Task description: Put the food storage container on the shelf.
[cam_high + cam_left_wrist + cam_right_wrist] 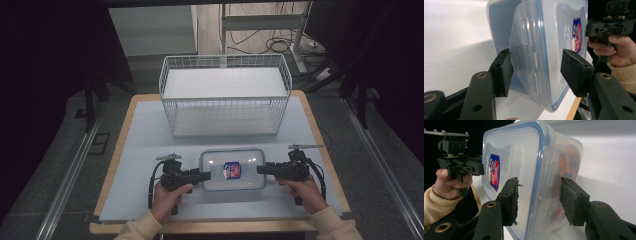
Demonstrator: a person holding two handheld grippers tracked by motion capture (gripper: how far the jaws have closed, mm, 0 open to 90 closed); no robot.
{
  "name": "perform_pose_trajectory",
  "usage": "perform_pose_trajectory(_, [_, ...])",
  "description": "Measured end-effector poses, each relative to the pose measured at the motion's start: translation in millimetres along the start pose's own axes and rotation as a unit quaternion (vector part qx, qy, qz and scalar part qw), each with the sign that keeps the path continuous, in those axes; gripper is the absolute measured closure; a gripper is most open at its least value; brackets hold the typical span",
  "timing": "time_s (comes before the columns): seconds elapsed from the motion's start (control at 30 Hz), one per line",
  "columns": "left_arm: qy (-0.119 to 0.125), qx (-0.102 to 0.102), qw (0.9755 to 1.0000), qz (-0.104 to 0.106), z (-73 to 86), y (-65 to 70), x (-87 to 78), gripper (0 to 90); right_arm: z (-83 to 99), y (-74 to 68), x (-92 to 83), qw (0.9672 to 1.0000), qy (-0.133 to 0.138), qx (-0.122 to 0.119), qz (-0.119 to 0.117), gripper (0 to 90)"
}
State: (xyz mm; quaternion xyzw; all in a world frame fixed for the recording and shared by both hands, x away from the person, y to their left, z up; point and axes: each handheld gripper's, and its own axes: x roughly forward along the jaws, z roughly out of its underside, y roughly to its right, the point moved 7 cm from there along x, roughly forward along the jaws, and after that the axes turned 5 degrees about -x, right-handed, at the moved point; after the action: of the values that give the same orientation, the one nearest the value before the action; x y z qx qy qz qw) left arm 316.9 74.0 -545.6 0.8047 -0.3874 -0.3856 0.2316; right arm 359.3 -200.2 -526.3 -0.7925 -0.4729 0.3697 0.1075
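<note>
Container: a clear plastic box point(232, 170) with a blue-rimmed lid and a red-and-blue label on top lies flat on the white mat point(150, 130), near the person's edge of the table point(120, 150), midway between the two hands.
Container's place: in front of the white wire basket point(225, 95) and apart from it, with bare mat between them.
Container's ends: each short end has a hinged lid flap; the left gripper view shows one flap point(529, 62) standing out from the box wall.
Left gripper point(204, 175): held level in the left hand point(167, 197), it points at the box's left end. Its jaws straddle the lid flap; one pad lies against the flap's edge, while the other stands off with a gap. The jaws are at their tightest, clenched around the flap's end.
Right gripper point(261, 169): held level in the right hand point(305, 192), it points at the box's right end. The right gripper view shows its jaws point(537, 200) on either side of the end and its flap, with gaps on both sides, so they are released and not yet pressing.
Basket: stands at the far part of the mat.
</note>
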Motion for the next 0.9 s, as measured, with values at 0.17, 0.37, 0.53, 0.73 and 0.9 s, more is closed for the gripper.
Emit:
perform_pose_trajectory(0.17, [0.007, 0.016, 0.9998, -0.013, -0.3, 1.0, -4.6, 46.2, -0.3, -5.5, 1.0, 0.9998, 0.004, -0.016, 0.008, 51.7])
perform_pose_trajectory(0.37, [0.010, 0.024, 0.9995, -0.017, -1.9, 0.2, -7.5, 46.2, -0.1, -8.1, 3.3, 0.9996, 0.008, -0.024, 0.010, 51.9])
perform_pose_trajectory(0.53, [0.018, 0.032, 0.9992, -0.018, -4.4, 2.5, -10.9, 46.2, -1.7, -10.4, 3.3, 0.9993, 0.017, -0.031, 0.009, 51.9])
perform_pose_trajectory(0.73, [0.028, 0.045, 0.9984, -0.019, -9.5, 8.0, -16.0, 46.1, -6.1, -16.5, -0.1, 0.9986, 0.029, -0.042, 0.009, 51.9])
perform_pose_trajectory(0.9, [0.030, 0.047, 0.9983, -0.017, -11.6, 9.6, -17.4, 46.1, -8.9, -18.8, -1.7, 0.9981, 0.035, -0.048, 0.012, 51.9])
